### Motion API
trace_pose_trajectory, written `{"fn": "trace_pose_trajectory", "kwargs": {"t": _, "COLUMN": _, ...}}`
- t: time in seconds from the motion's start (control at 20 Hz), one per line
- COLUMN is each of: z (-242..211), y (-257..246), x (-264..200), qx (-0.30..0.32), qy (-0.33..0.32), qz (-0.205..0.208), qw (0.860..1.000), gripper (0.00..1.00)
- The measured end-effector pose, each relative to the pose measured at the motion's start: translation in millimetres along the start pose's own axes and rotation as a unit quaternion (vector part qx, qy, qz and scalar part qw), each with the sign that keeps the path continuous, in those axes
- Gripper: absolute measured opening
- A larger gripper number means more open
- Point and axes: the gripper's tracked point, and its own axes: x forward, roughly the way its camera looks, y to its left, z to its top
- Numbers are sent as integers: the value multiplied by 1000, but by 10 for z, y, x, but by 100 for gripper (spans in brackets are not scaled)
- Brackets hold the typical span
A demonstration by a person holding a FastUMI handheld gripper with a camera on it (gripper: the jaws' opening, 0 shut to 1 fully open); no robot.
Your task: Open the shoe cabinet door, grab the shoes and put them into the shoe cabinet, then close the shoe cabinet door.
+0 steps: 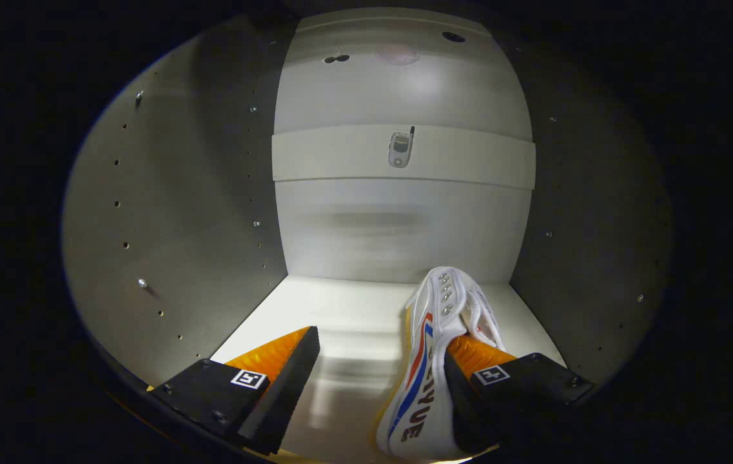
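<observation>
Inside pale shoe cabinet (398,212): side walls dotted with peg holes, horizontal rail across back panel, small grey phone-like object (400,149) fixed at rail's middle. On cabinet floor (347,322), right of centre, white shoe (434,361) with red and blue side stripes and blue lettering, partly legible, roughly "LIYUE". Long axis running front to back, laced end toward back panel. Gripper (379,380) fingers spread wide, holding nothing; right finger against shoe's side, left finger well apart.
</observation>
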Motion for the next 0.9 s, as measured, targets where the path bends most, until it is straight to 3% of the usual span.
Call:
{"fn": "trace_pose_trajectory", "kwargs": {"t": 0.55, "z": 185, "y": 10, "x": -515, "qx": 9, "qy": -27, "qz": -6, "qw": 1000, "gripper": 97}}
{"fn": "trace_pose_trajectory", "kwargs": {"t": 0.9, "z": 377, "y": 114, "x": -1274, "qx": 16, "qy": -64, "qz": -13, "qw": 998, "gripper": 97}}
